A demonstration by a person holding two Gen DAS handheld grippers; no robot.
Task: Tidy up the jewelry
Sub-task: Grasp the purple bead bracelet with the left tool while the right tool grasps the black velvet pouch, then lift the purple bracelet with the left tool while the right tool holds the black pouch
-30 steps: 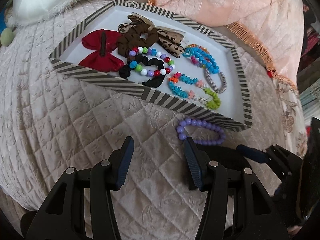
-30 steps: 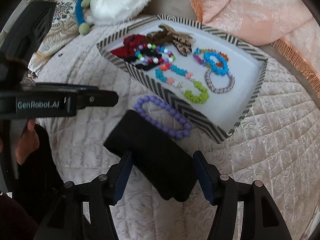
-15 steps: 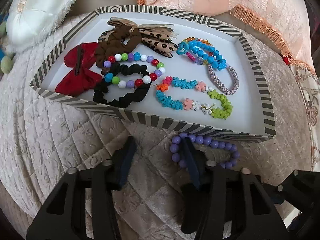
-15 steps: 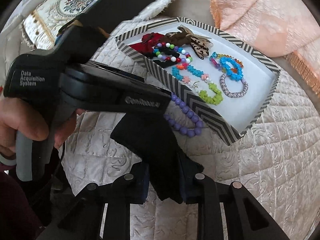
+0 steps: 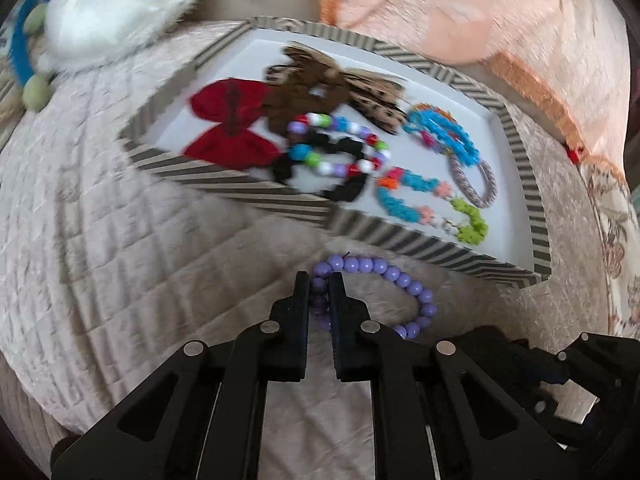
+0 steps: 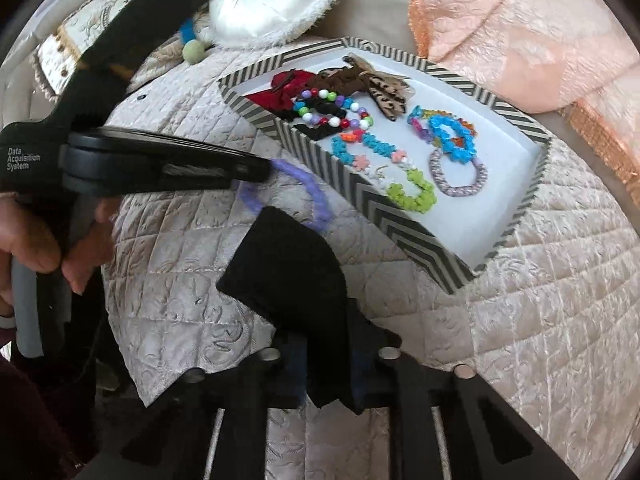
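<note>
A purple bead bracelet (image 5: 384, 270) lies on the quilted bed just in front of the striped tray (image 5: 304, 212). My left gripper (image 5: 320, 284) is shut on the bracelet's left end. In the right wrist view the bracelet (image 6: 316, 204) is blurred, beside the left gripper's body (image 6: 160, 164). My right gripper (image 6: 324, 344) is shut on a black cloth pouch (image 6: 288, 264) and holds it above the quilt. The tray (image 6: 360, 196) holds several bracelets, scrunchies and a red bow (image 5: 232, 124).
A white round cushion (image 5: 120, 8) lies beyond the tray at the left, a peach blanket (image 5: 460, 12) behind it at the right. The quilt (image 5: 120, 240) spreads left of the bracelet. A hand (image 6: 36, 240) grips the left tool.
My left gripper moved onto the purple bracelet and closed on its left end. My right gripper closed on the black pouch and lifted it. The left view has pulled back and blurred.
</note>
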